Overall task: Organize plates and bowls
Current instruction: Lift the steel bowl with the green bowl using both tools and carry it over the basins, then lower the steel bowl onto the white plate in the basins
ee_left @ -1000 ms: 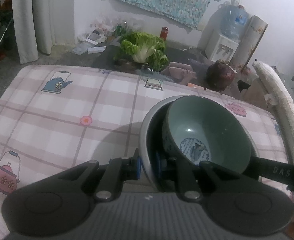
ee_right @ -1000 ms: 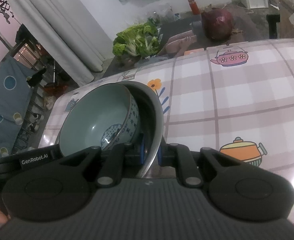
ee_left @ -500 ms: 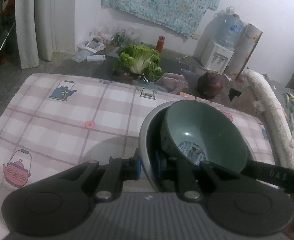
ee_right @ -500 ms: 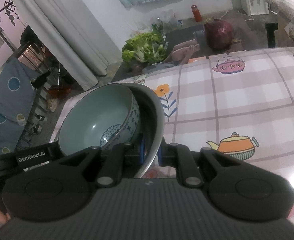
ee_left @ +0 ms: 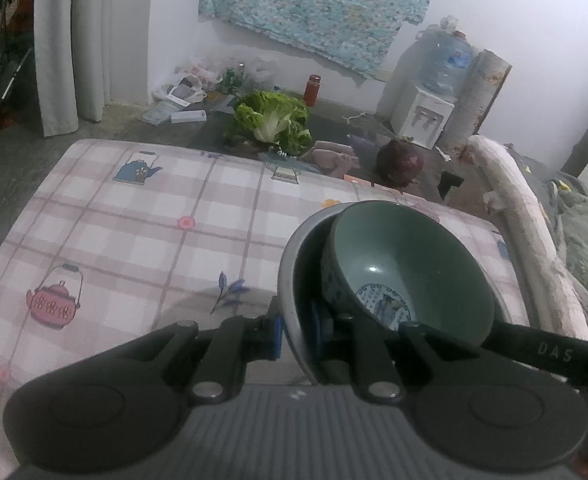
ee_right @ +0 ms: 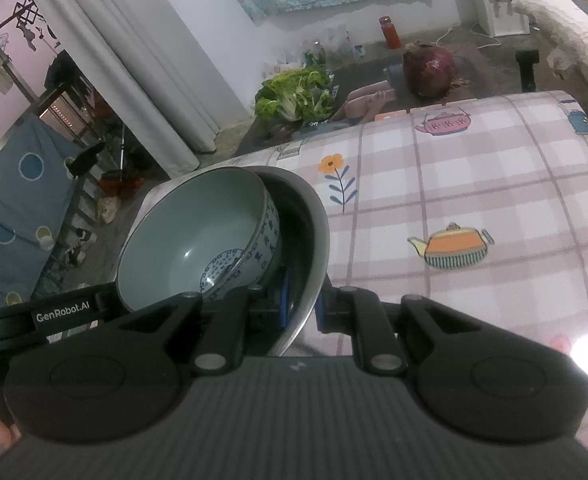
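Both grippers clamp opposite sides of the same steel bowl [ee_left: 289, 280], holding it above the tabletop [ee_left: 141, 240].

Left gripper [ee_left: 297, 330]: fingers nearly closed, blue pads pinching the steel bowl's rim, one pad outside the wall and one inside. Right gripper [ee_right: 301, 300]: same grip on the opposite rim, fingers closed down to the thickness of the wall.

Containers:
- Steel bowl: grey metal, dark inside, tilted in both views. Clear of the tabletop as far as I can tell.
- Ceramic bowl [ee_left: 410, 268] sits nested inside it, leaning against one side. Celadon-green glaze inside, blue-and-white round motif at the bottom, blue characters around the outer wall (right wrist view [ee_right: 197, 240]); too small to read. It is empty.

Writing:
- "DAS" on the black bar of the right gripper, seen in the left wrist view.
- "GenRobot.AI" on the black bar of the left gripper, seen in the right wrist view.
- Label on the water jug [ee_left: 446, 60] is unreadable.

Surroundings: the tabletop has a pink plaid cloth with teapot and flower prints. On the floor beyond are a leafy cabbage [ee_left: 271, 122], a red cabbage [ee_left: 400, 160], a red jar [ee_left: 312, 90] and a white dispenser [ee_left: 422, 118] under the jug.
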### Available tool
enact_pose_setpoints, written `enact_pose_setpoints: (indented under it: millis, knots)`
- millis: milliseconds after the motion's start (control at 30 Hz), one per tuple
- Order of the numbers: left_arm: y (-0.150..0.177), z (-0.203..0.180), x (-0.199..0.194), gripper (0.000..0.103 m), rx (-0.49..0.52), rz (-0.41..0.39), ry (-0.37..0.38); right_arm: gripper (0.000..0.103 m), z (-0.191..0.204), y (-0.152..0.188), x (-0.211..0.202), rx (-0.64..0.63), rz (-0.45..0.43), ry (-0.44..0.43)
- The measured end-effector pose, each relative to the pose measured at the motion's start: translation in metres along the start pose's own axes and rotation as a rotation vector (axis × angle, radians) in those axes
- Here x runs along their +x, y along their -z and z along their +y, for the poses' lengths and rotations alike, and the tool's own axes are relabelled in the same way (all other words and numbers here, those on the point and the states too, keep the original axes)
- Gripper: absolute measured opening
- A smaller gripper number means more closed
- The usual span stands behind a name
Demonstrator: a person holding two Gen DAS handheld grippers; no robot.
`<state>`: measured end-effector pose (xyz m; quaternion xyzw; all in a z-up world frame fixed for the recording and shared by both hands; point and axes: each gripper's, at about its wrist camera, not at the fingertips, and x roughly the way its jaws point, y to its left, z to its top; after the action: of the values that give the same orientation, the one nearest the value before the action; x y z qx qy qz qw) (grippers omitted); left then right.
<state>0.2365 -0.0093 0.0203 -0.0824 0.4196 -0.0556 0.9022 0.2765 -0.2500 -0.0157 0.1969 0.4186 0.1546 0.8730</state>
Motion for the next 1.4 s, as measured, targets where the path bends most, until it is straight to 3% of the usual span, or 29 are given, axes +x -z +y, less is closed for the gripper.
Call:
enact_pose_setpoints:
  millis: [367, 667, 1033, 1400]
  knots:
    - [0.045, 0.003, -0.035, 0.015, 0.0, 0.013, 0.012, 0.012, 0.009, 0.052, -0.041, 0.006, 0.01, 0.006]
    - [0.082, 0.007, -0.045, 0.014, -0.008, 0.039, 0.002, 0.012, 0.006, 0.093, -0.051, 0.03, 0.044, 0.002]
    - [0.111, 0.008, -0.034, 0.015, 0.004, 0.09, -0.012, 0.012, -0.005, 0.122, -0.045, 0.042, 0.088, 0.019]
    - [0.12, 0.01, -0.018, 0.015, 0.021, 0.127, -0.031, 0.012, -0.01, 0.131, -0.029, 0.031, 0.109, 0.044]
